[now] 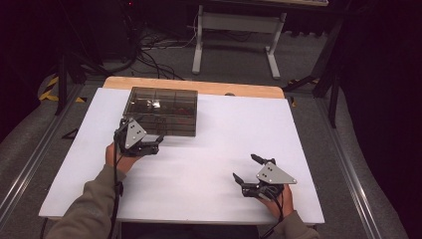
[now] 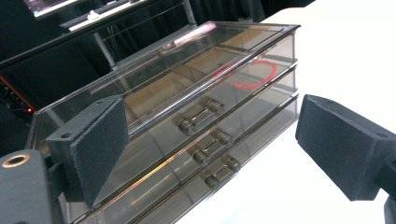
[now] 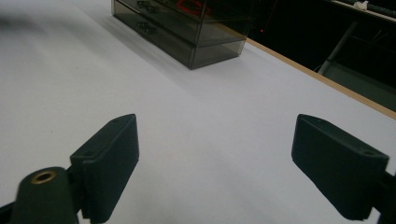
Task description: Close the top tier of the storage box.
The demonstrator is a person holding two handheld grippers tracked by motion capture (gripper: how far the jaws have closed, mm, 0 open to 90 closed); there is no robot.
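My left tongs [image 2: 210, 154] stand wide apart with nothing between the pads, and I hold them facing the front of the smoked clear drawer box [image 1: 161, 110], close enough that its three stacked drawers sit in the gap between my jaws. The bar handles [image 2: 201, 116] run down the middle of that front, one per drawer, and I judge that I am lined up on them so a closing pinch can catch one and pull. The box sits on the white desk [image 1: 209, 164] at about eleven o'clock from its centre, near the far edge, front turned toward me, which suits a straight draw. Something red [image 2: 252, 74] lies in the top drawer toward its right end; I cannot tell what it is. My right tongs [image 3: 215, 158] are also spread wide and empty, hovering low over bare desk at about five o'clock, well apart from the box, which shows at their eleven o'clock. I keep them back there, I think, to leave room and be ready to steady the box.
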